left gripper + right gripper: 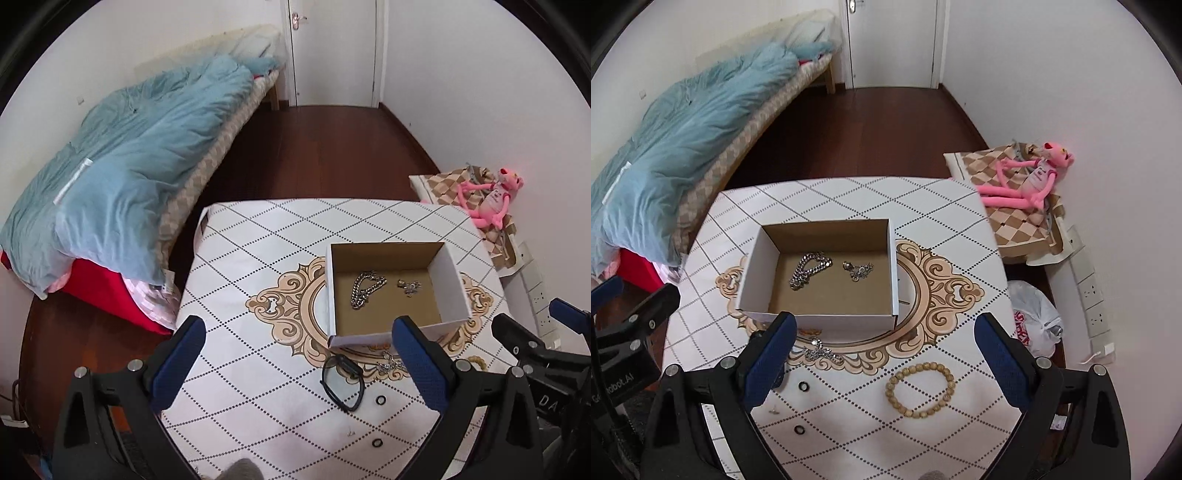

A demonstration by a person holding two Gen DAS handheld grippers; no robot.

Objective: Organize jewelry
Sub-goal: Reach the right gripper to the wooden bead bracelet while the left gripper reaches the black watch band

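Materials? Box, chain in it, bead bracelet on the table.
Box: corrugated cardboard, white outside, raw brown inside. Chain: looks like polished silver-tone metal, with glinting curb links. Bead bracelet: probably matte wood, with tan round beads; resin is possible.

- The left tool hovered with its blue-padded fingers spread wide, nothing between them.
- The right tool hung alongside, fingers just as wide apart, gripping nothing either.
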